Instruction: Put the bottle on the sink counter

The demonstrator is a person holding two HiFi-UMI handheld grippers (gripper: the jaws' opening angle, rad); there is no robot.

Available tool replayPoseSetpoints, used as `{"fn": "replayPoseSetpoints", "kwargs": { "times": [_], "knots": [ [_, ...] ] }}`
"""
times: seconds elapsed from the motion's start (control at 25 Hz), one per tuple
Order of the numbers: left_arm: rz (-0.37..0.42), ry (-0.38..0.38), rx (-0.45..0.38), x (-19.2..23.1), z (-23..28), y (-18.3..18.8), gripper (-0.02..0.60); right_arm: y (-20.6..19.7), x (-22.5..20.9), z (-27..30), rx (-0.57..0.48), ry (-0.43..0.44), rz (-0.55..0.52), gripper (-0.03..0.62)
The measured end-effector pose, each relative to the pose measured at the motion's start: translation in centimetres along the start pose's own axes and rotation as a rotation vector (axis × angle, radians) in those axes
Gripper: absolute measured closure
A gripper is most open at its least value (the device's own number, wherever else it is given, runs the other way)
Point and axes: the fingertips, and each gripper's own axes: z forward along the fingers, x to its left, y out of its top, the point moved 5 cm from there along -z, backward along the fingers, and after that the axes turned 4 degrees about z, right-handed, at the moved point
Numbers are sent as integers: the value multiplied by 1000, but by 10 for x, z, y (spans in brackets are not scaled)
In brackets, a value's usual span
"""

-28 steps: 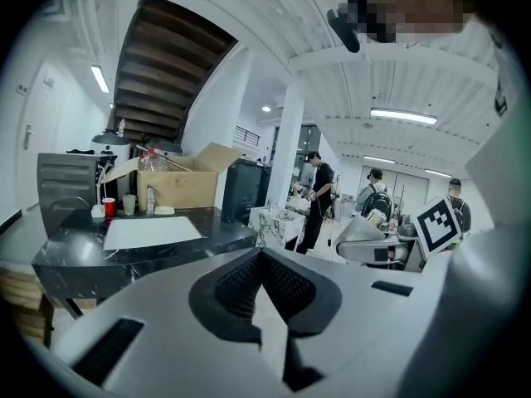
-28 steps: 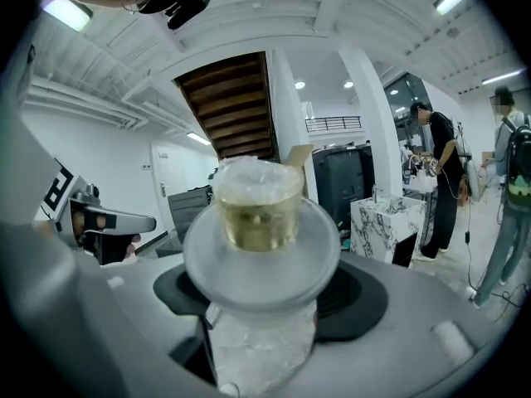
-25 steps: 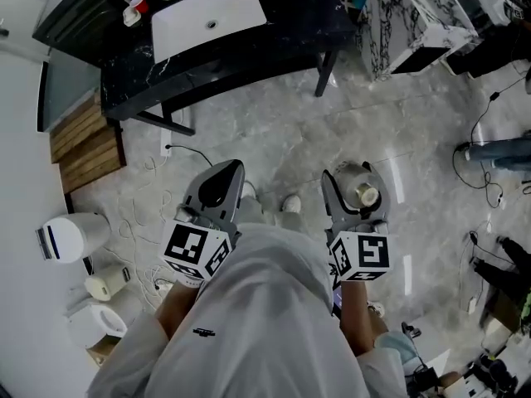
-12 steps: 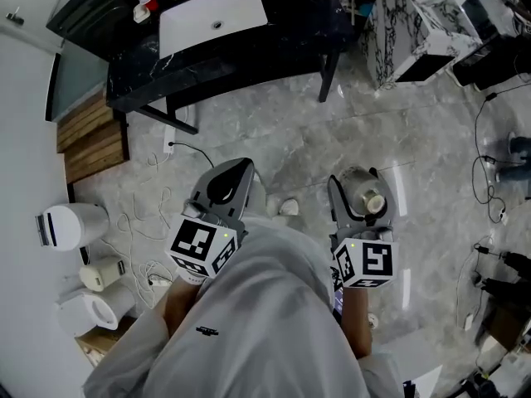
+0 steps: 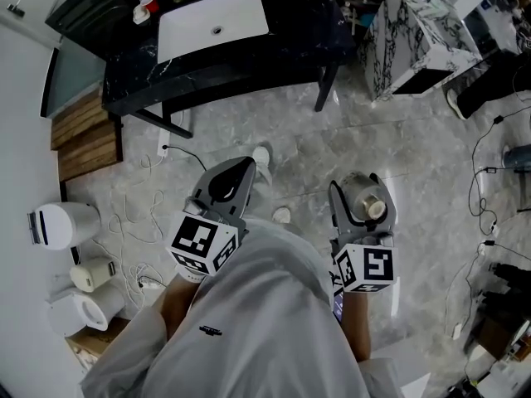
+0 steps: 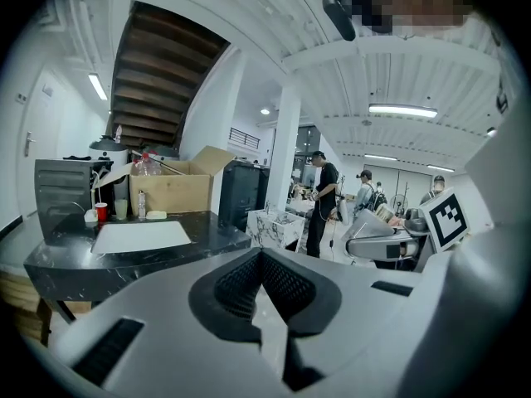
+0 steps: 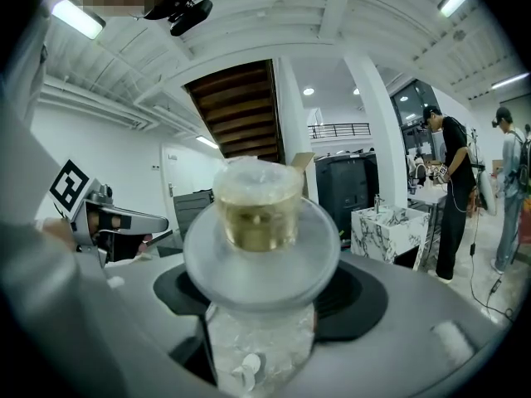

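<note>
Over the floor [image 5: 315,139], well short of the black tabletop's [image 5: 249,60] near edge, right gripper [image 5: 362,191] has its jaws clamped round the clear bottle [image 5: 369,204]; left gripper [image 5: 236,171] alongside, jaws pressed together, nothing between them

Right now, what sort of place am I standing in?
Probably a mock-up test space in an open hall, not a home: a freestanding sink counter, loose cables across the floor, people standing about.

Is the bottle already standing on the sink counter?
No, the bottle is clamped in the right gripper over the floor, away from the sink counter.
</note>
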Motion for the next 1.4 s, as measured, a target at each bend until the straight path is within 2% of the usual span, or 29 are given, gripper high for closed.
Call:
{"fn": "replayPoseSetpoints", "kwargs": {
  "times": [0.44, 0.76, 1.04, 1.4],
  "knots": [
    [-37, -22, -22, 65, 65, 29, 575, 28, 0, 93, 27, 4, -17, 249],
    [-73, -25, -56, 138, 113, 69, 575, 68, 8, 178, 39, -4, -50, 249],
    [-73, -48, -69, 205, 150, 98, 575, 96, 21, 250, 35, -29, -56, 249],
    [-82, -69, -92, 275, 186, 119, 575, 116, 36, 323, 30, -58, -67, 249]
  ]
}}
